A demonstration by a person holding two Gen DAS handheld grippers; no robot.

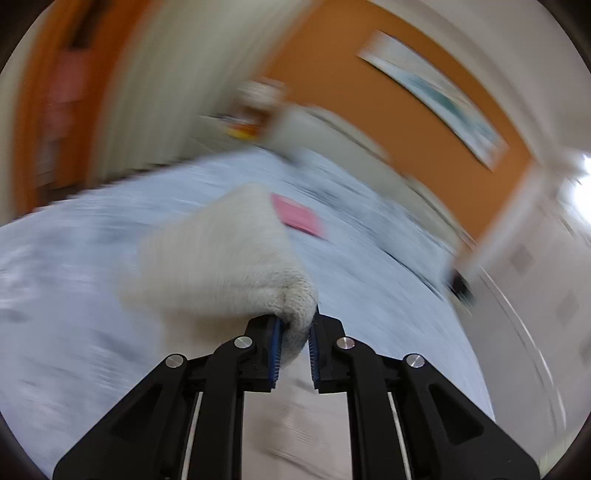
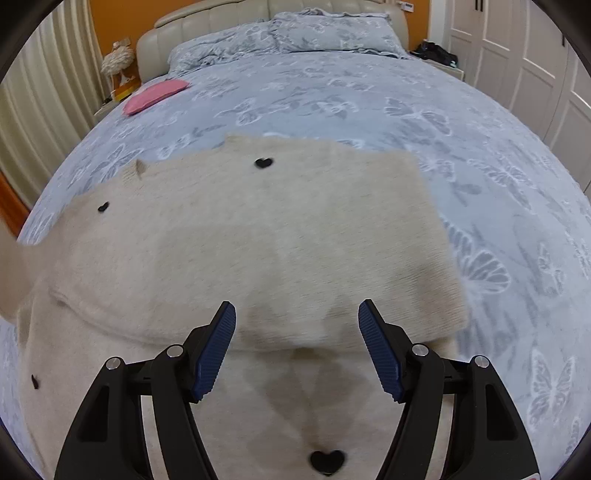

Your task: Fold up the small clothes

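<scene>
A cream knit sweater [image 2: 258,236] with small black hearts lies spread on the blue butterfly bedspread [image 2: 351,103]. One part is folded over the body. My right gripper [image 2: 297,317] is open and empty, just above the sweater's folded part. My left gripper [image 1: 295,328] is shut on a bunched piece of the cream sweater [image 1: 221,254] and holds it lifted above the bed. The left wrist view is heavily blurred by motion.
A pink folded cloth [image 2: 155,96] lies at the bed's far left, also in the left wrist view [image 1: 299,216]. Pillows [image 2: 332,33] and a beige headboard [image 2: 207,22] at the far end. White wardrobe doors [image 2: 535,74] on the right, curtains [image 2: 44,110] on the left.
</scene>
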